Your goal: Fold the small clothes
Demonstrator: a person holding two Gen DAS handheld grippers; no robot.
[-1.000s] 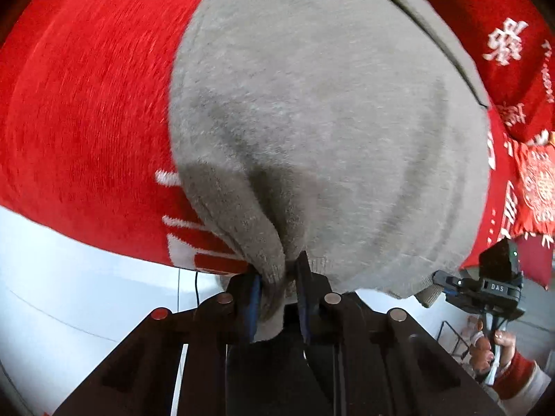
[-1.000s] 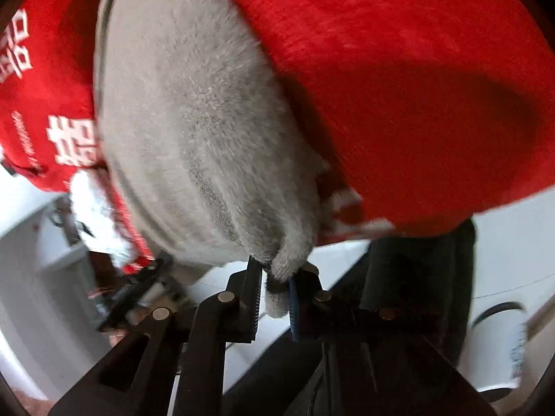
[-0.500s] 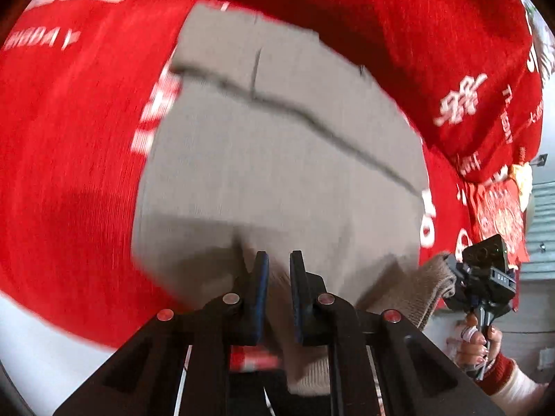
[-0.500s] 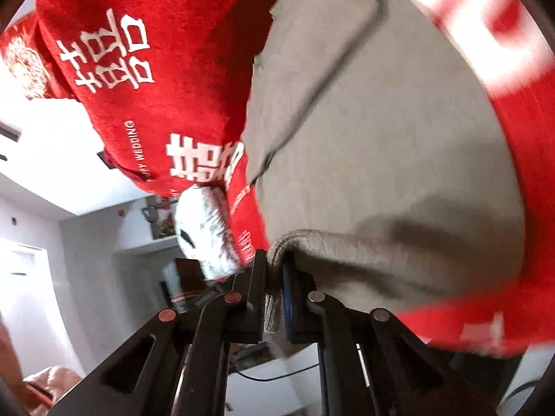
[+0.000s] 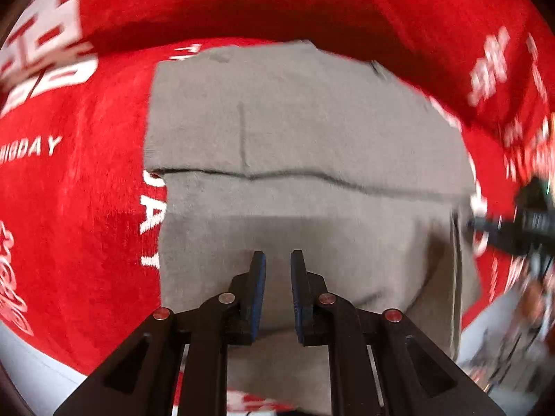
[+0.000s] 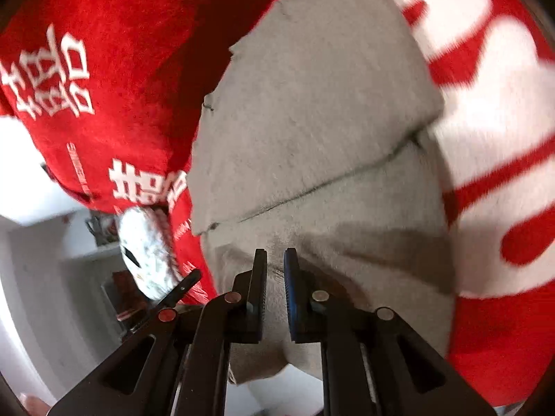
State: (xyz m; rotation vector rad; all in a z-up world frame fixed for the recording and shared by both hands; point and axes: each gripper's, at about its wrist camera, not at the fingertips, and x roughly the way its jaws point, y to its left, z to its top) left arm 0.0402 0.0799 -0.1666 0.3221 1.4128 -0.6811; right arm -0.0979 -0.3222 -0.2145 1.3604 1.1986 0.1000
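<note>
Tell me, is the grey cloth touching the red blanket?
Touching. The left wrist view shows the folded grey cloth lying flat on the red blanket, with its edges meeting the blanket and no gap under them.

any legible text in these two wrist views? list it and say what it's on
"DAY", white, on the red cloth beside the grey garment's left edge.
"...IGDAY", white, on the same cloth at far left; first letters cut off, uncertain.
White double-happiness characters on the red cloth in the right wrist view; a second pair lower down.
Small white lettering beneath them: too small to read.
Large white shapes at both views' edges: too blurred.
Nothing on the garment.
</note>
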